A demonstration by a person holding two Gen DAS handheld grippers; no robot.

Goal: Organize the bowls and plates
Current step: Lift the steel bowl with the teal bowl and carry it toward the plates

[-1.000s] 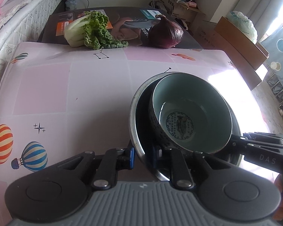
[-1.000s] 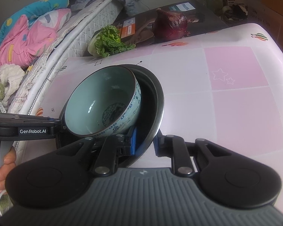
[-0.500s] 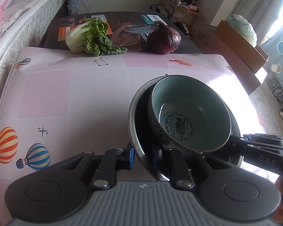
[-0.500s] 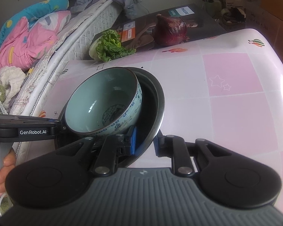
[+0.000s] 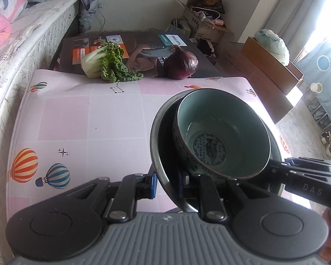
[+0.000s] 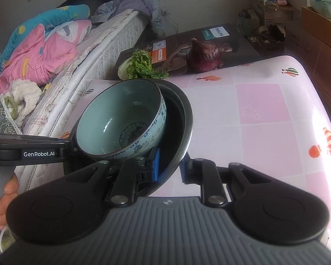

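A pale-blue patterned bowl [image 5: 222, 132] sits inside a dark metal dish [image 5: 160, 141]. Both are held in the air above the pink table [image 5: 77, 119]. My left gripper [image 5: 166, 182] is shut on the dish's near rim. My right gripper [image 6: 168, 165] is shut on the opposite rim of the same dish [image 6: 181, 123], with the bowl [image 6: 121, 119] just left of its fingers. Each gripper also shows from the side in the other's view: the right one [image 5: 302, 176] and the left one [image 6: 33, 150].
A leafy cabbage [image 5: 103, 64] and a red onion [image 5: 182, 65] lie on a printed box [image 5: 143, 44] at the table's far edge. A bed [image 5: 22, 33] runs along the left. Cardboard boxes [image 5: 267, 64] stand on the floor at the right.
Both grippers have risen with the dish and bowl. The table and the vegetables sit lower and farther away in both views. The grips are unchanged.
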